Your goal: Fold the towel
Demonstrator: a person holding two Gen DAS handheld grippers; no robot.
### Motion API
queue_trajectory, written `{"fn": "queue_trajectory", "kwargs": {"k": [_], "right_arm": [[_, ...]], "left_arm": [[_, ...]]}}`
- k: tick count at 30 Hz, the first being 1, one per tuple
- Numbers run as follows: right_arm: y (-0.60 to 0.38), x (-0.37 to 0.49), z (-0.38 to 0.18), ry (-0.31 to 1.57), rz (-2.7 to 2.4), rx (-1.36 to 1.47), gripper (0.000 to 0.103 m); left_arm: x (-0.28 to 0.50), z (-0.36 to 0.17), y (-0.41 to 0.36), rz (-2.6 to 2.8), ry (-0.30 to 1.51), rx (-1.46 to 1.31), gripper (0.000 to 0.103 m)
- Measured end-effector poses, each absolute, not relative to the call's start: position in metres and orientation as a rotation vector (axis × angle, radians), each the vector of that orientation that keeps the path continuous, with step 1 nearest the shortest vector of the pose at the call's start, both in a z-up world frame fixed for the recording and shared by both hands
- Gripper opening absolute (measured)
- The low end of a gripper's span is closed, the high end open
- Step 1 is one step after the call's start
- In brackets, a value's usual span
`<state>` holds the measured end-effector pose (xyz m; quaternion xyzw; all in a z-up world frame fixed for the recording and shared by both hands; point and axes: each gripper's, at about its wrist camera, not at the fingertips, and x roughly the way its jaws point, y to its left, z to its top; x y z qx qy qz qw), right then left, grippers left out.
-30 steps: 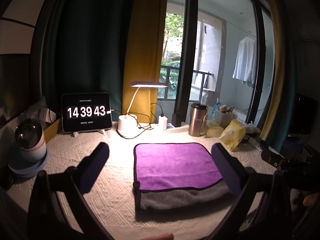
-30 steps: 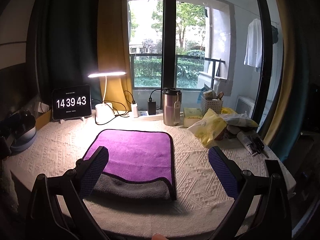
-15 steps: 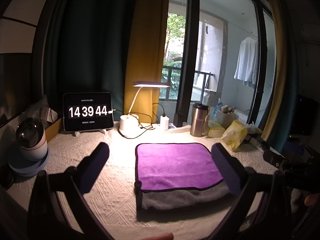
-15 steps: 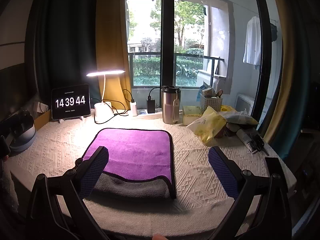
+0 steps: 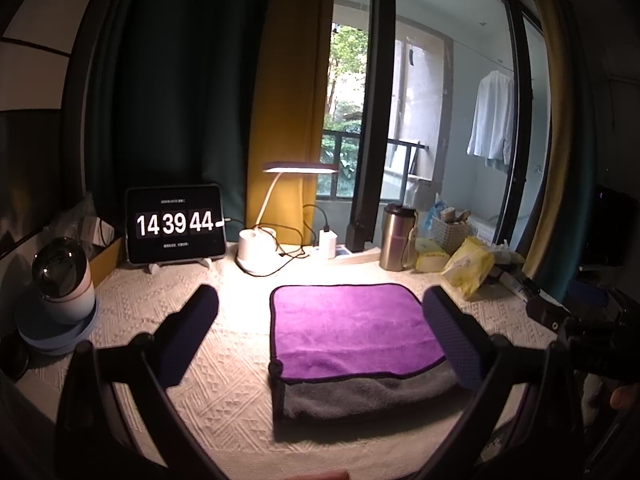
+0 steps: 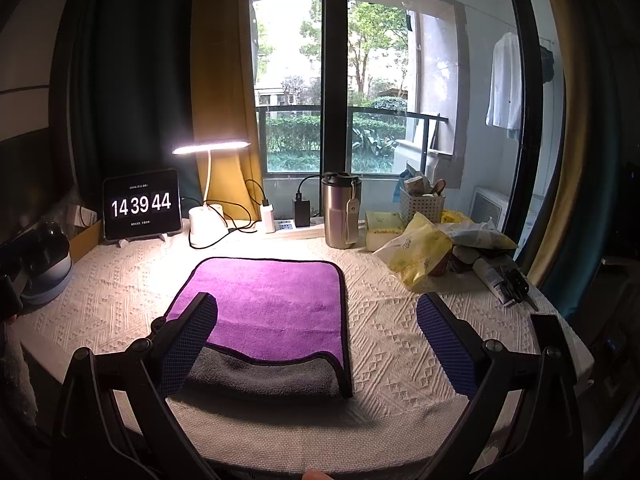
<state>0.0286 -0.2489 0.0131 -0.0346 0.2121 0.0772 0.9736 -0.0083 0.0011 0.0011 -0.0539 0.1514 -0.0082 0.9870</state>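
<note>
The towel [image 5: 352, 328] lies folded on the cream table cover, purple side up, with a strip of its grey side showing along the near edge. It also shows in the right wrist view [image 6: 272, 304]. My left gripper [image 5: 320, 336] is open and empty, held back above the near edge of the table, its fingers either side of the towel. My right gripper [image 6: 316, 344] is open and empty too, held back above the towel's near right corner. Neither touches the towel.
At the back stand a tablet clock [image 5: 174, 224], a lit desk lamp [image 5: 256, 248], a steel tumbler [image 5: 396, 238], chargers and cables. Yellow packets and clutter [image 6: 420, 252] lie at the right. A small round device on a blue dish [image 5: 60, 292] sits at the left.
Both grippers have drifted up and back a little, staying open. The towel has not moved. The clock went from 14 39 43 to 14 39 44.
</note>
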Motion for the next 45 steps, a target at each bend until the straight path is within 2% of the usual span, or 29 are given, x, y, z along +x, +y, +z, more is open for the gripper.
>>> {"fn": "queue_trajectory", "kwargs": {"k": [26, 36, 41, 45], "right_arm": [[-0.247, 0.030, 0.015, 0.434, 0.163, -0.066, 0.102], [-0.249, 0.043, 0.000, 0.464, 0.164, -0.064, 0.101], [-0.255, 0.057, -0.015, 0.512, 0.166, -0.057, 0.097], [-0.259, 0.068, -0.029, 0.550, 0.170, -0.061, 0.087]], "left_arm": [[-0.009, -0.001, 0.001, -0.013, 0.289, -0.107, 0.103], [0.012, -0.017, -0.003, -0.028, 0.355, -0.094, 0.102], [0.027, -0.034, -0.009, -0.037, 0.412, -0.066, 0.102], [0.041, -0.053, -0.011, -0.043, 0.476, -0.052, 0.102]]}}
